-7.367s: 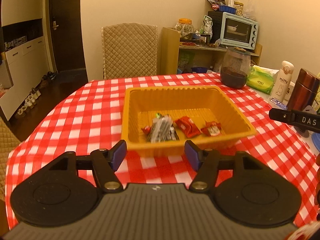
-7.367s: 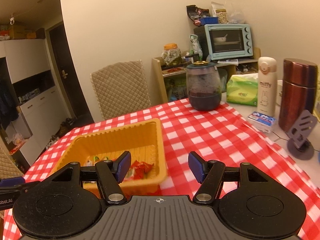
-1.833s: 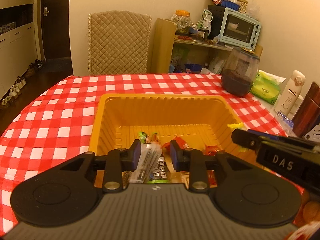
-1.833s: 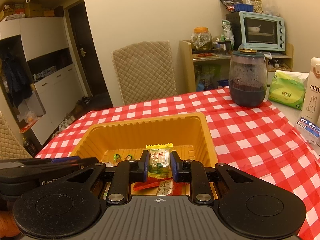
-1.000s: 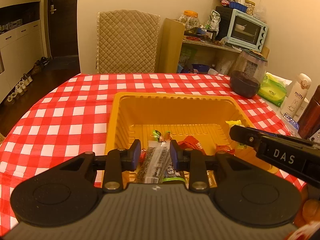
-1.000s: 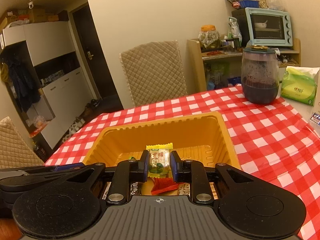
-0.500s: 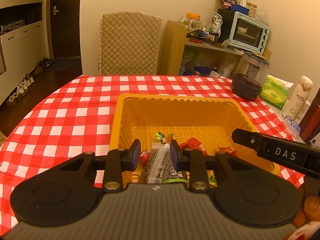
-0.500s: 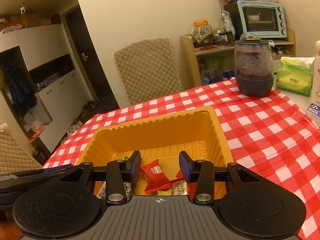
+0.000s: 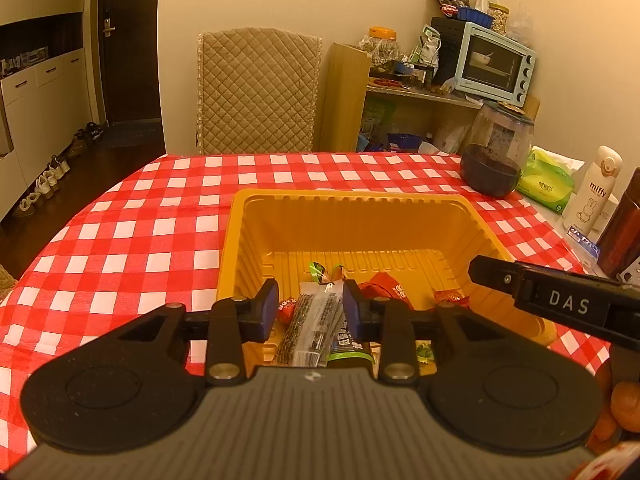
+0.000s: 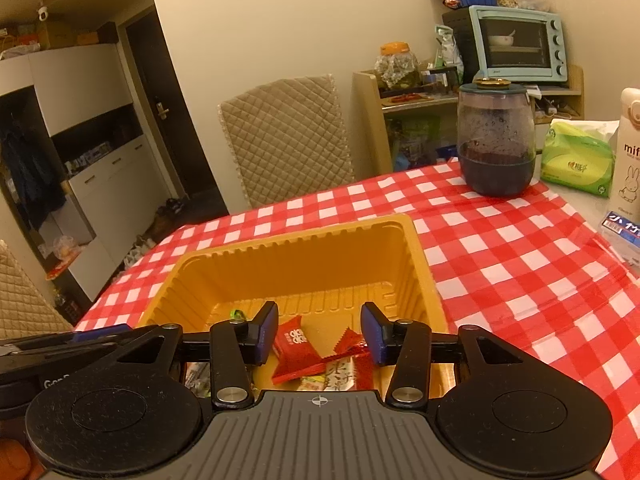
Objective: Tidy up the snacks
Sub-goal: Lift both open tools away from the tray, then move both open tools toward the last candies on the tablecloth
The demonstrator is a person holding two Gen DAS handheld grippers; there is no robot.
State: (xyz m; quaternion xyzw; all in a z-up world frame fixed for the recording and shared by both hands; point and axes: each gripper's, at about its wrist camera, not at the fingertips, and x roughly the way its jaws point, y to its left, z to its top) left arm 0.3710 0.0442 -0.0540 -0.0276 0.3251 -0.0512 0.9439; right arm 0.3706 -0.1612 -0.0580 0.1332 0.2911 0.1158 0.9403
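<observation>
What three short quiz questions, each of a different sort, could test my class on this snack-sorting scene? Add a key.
1. True or false: the left tool grips a clear seed-bar packet over the yellow tray.
2. The right tool is: A) shut on a packet B) open over the tray C) out of view.
3. Fill in: in the right wrist view, the red packet lies ____ the tray.

Key: 1 true; 2 B; 3 inside.

Right gripper (image 10: 319,333) fingers spread above red packet (image 10: 295,350) in tray (image 10: 422,276).
</observation>
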